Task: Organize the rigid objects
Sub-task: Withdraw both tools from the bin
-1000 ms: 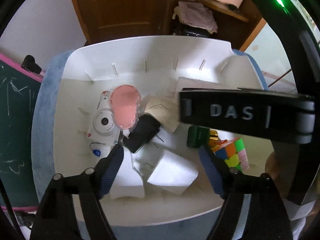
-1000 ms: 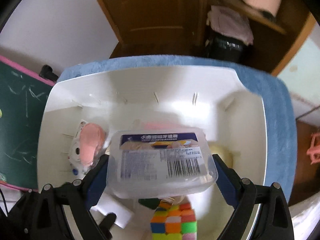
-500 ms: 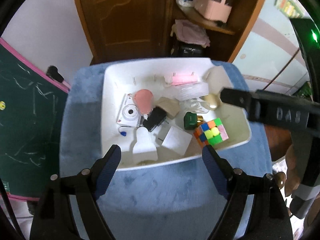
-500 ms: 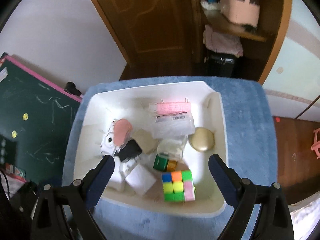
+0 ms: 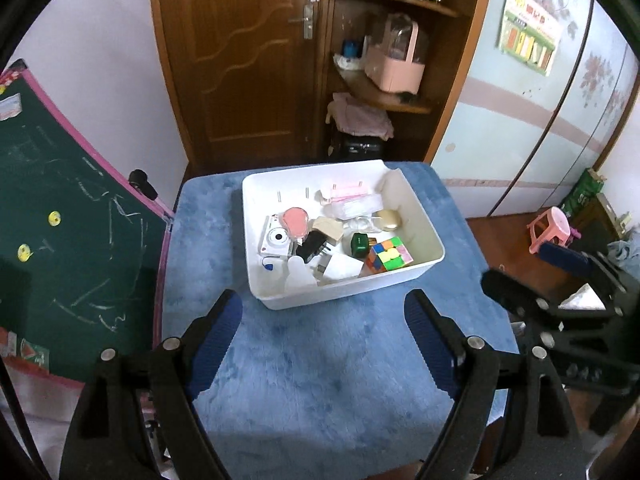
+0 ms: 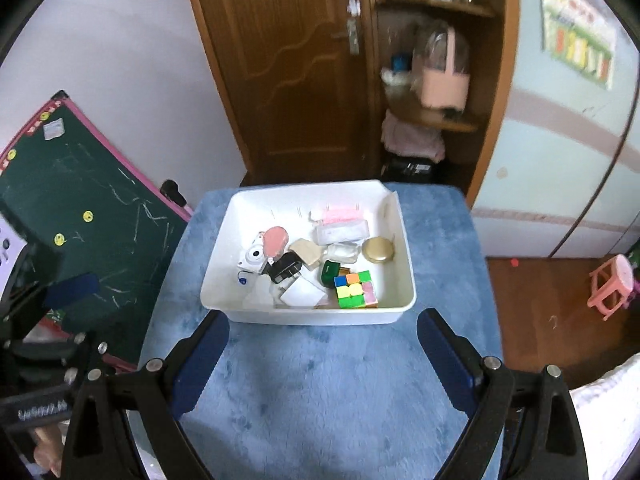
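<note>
Your left gripper (image 5: 323, 312) hangs over the blue cloth (image 5: 320, 380), jaws wide and empty; your right gripper (image 6: 323, 330) is spread wide too, nothing between its pads; the white bin (image 6: 404, 240) sits beyond both, holding the colour cube (image 6: 356, 289), camera (image 6: 253, 257) and clear box (image 6: 342, 233).

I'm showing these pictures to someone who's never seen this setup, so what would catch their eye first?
Probably the white bin sitting on the blue-covered table, crammed with small items. Brightest is the multicoloured puzzle cube at the bin's near right corner, then the pink round compact lying on a white toy camera at the left. The left gripper and right gripper both hang open and empty in front of the bin.
</note>
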The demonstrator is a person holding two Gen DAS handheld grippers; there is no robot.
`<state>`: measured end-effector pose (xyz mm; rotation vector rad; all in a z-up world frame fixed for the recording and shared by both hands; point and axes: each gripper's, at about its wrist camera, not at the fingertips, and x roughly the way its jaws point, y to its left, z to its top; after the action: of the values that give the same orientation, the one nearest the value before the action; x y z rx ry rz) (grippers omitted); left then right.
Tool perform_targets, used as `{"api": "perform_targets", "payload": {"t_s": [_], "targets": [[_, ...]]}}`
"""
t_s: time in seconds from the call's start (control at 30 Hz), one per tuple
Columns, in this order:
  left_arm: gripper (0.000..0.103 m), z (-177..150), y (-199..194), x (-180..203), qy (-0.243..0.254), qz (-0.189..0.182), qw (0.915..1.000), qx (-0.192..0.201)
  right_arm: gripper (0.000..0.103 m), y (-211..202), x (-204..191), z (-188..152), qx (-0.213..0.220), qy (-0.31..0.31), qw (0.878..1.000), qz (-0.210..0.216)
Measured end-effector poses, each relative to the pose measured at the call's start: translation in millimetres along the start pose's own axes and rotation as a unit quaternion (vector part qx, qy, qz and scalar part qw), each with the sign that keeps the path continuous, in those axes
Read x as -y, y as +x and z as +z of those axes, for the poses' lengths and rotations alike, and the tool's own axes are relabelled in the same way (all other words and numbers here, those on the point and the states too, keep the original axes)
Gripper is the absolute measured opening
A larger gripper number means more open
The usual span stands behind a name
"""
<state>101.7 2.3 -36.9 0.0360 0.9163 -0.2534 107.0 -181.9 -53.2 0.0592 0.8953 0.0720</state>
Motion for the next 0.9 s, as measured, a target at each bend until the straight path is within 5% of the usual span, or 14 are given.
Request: {"api": "perform_targets", "payload": {"t_s": [0.37, 0.5, 0.9], "targets": [[0.086, -33, -46, 8, -0.018, 0.026, 0.9982, 0.051, 0.096, -72, -22, -47, 0.043, 0.010, 0.998, -0.046], [0.086, -40, -47, 10, -0.027, 0.023, 0.9981, 0.049, 0.096, -89, -29, -53, 0.064, 0.004, 0.995, -0.077], [0.086, -44, -49, 14, -0.029, 0.023, 0.9984, 0.042, 0.096, -104, -33, -64, 0.081, 0.007, 0.993, -0.081]]}}
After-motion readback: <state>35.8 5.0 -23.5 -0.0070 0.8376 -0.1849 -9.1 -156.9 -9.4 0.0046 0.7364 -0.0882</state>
